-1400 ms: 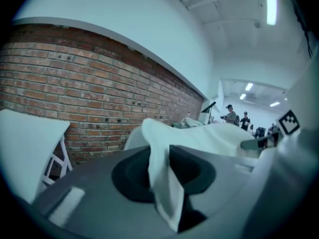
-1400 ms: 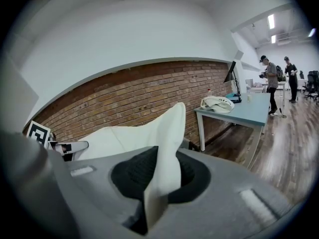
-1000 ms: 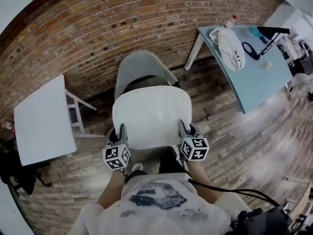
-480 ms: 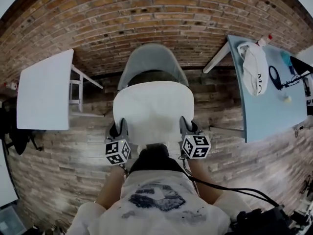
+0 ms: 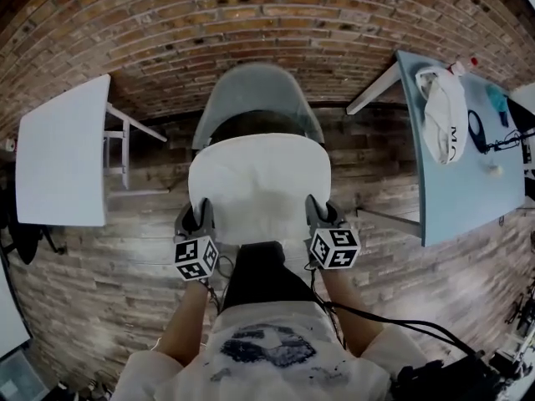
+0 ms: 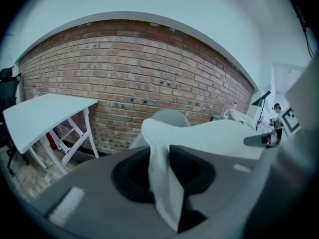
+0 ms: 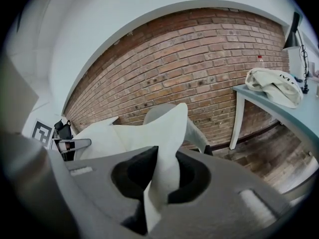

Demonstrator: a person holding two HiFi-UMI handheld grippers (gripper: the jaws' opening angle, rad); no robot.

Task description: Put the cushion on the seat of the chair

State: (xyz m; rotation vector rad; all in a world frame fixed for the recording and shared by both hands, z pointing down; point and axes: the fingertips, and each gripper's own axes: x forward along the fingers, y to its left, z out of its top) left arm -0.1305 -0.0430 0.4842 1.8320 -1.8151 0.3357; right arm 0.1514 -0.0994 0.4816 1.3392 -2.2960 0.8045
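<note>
A white cushion (image 5: pixel 257 186) hangs flat between my two grippers, just in front of and above a grey shell chair (image 5: pixel 255 98) that stands against the brick wall. My left gripper (image 5: pixel 197 222) is shut on the cushion's near left edge, and the fabric (image 6: pixel 162 178) shows pinched between its jaws. The right gripper (image 5: pixel 318 215) is shut on the near right edge, with white fabric (image 7: pixel 162 178) bunched between its jaws. The cushion covers most of the chair's seat from the head view; only the backrest and a dark strip of seat show.
A white folding table (image 5: pixel 63 161) stands at the left. A light blue table (image 5: pixel 456 186) at the right carries a white bag (image 5: pixel 443 111), a bottle and small items. The floor is wood plank. The person's torso and a cable fill the lower frame.
Both grippers have sunk with the cushion and carried it a little toward the chair. The head view has swung, so the tables now sit wider apart in the picture.
</note>
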